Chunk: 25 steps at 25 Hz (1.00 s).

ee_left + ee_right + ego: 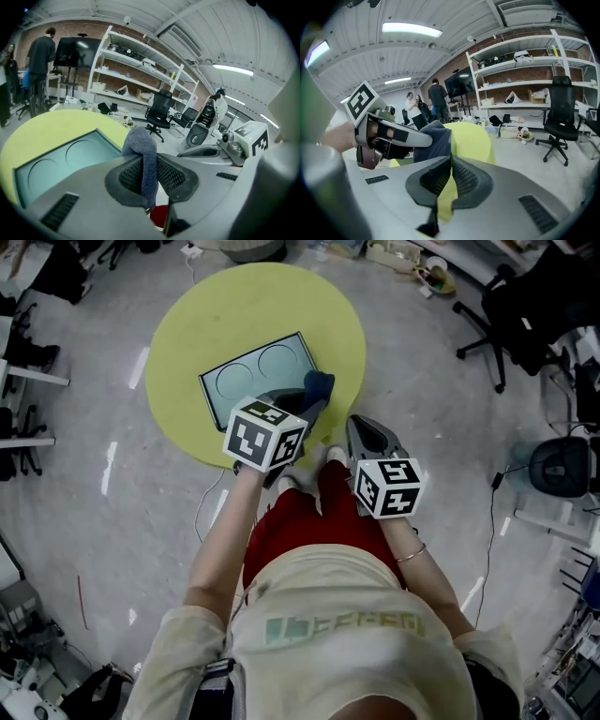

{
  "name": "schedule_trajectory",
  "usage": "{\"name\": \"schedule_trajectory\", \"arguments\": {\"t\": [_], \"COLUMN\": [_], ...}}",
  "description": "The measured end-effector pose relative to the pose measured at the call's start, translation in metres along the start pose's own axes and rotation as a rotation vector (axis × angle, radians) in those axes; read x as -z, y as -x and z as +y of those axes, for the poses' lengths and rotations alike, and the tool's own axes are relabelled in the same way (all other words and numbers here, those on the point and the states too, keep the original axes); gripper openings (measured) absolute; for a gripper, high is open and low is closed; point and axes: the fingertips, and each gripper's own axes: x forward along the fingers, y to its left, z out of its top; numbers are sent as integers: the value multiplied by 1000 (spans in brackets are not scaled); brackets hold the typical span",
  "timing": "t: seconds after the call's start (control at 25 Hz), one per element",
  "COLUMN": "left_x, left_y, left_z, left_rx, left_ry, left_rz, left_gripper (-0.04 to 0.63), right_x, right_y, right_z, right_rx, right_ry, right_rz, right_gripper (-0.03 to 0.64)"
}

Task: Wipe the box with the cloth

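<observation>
Jaws of the left gripper (149, 177) are clamped tight on a dark blue fuzzy cloth (140, 145), right at the edge of the flat teal rectangular box (253, 381) w/ two circles on top. Box sits on a round yellow table (187, 324). Right gripper (450, 180) has its jaws pressed together, nothing btwn them, just off the table's edge.

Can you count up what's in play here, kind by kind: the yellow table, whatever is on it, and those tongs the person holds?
Round table: 1
Box: 1
Cloth: 1
Tongs: 2, the left tongs shut on the cloth, the right tongs shut and empty
Total: 5
</observation>
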Motion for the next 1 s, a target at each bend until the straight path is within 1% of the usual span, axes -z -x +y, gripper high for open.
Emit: {"name": "schedule_trajectory", "arguments": {"t": [0.16,0.32,0.44,0.64,0.84,1.0], "left_x": [-43,-92,-120,-152,-159,-161], "left_y": [-55,-96,-115,-134,-140,-142], "left_z": [-17,-7,21,85,136,168], "left_rx": [33,8,-43,-133,-221,-301], "left_ry": [-53,-90,-106,-115,-131,-142], "left_rz": [21,20,13,24,68,77], "left_gripper": [65,65,66,66,65,64], "right_x": [-19,-41,-55,-78,-86,-86], "right_y": [-4,-19,-35,-72,-98,-117], "right_z": [-57,-102,-120,-139,-144,-138], "right_rx": [18,11,-10,-43,-73,-105], "right_ry": [-26,-36,-38,-49,-64,-59], "right_rz": [-14,-13,-10,5,38,71], "right_gripper": [38,38,38,38,38,38]}}
